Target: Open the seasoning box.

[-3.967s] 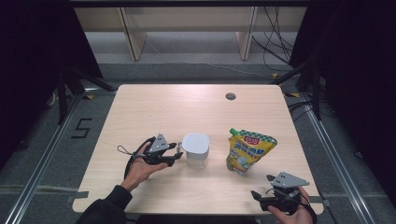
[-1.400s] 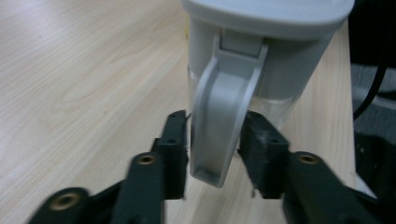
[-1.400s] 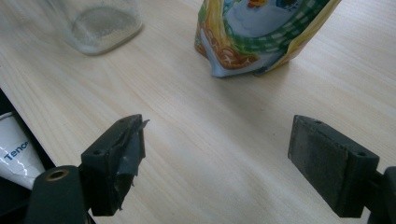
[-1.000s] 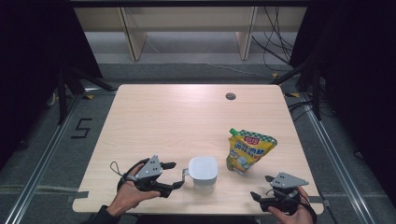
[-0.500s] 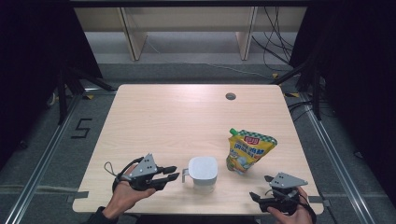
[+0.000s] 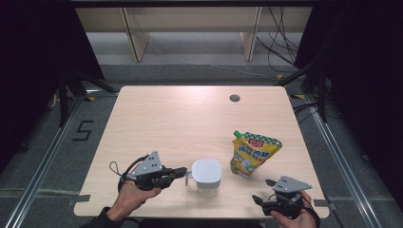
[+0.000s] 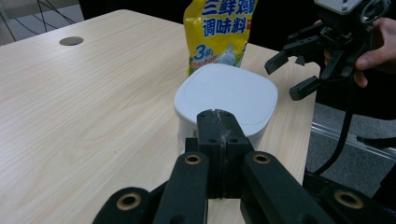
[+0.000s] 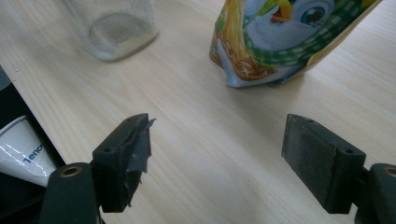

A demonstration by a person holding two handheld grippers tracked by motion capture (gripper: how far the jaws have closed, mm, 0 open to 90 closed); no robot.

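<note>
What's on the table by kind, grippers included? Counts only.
White lidded container: 1
Yellow seasoning pouch: 1
Handheld grippers: 2, the left gripper and the right gripper
Total: 4

left gripper point(image 6: 178, 172): jaws just closed, nothing between | right gripper point(image 6: 262, 199): jaws wide apart, low

A white jar point(image 6: 206, 175) with a rounded-square lid point(image 7: 226, 95) stands upright near the table's front edge, a small handle on its left side in the high view. Its lower body looks frosted and see-through (seen from the right gripper view point(image 8: 112, 28)). Just beside it, to its right, a yellow spouted seasoning pouch point(image 6: 253, 153) stands upright, leaning slightly, its green cap at the top left.
</note>
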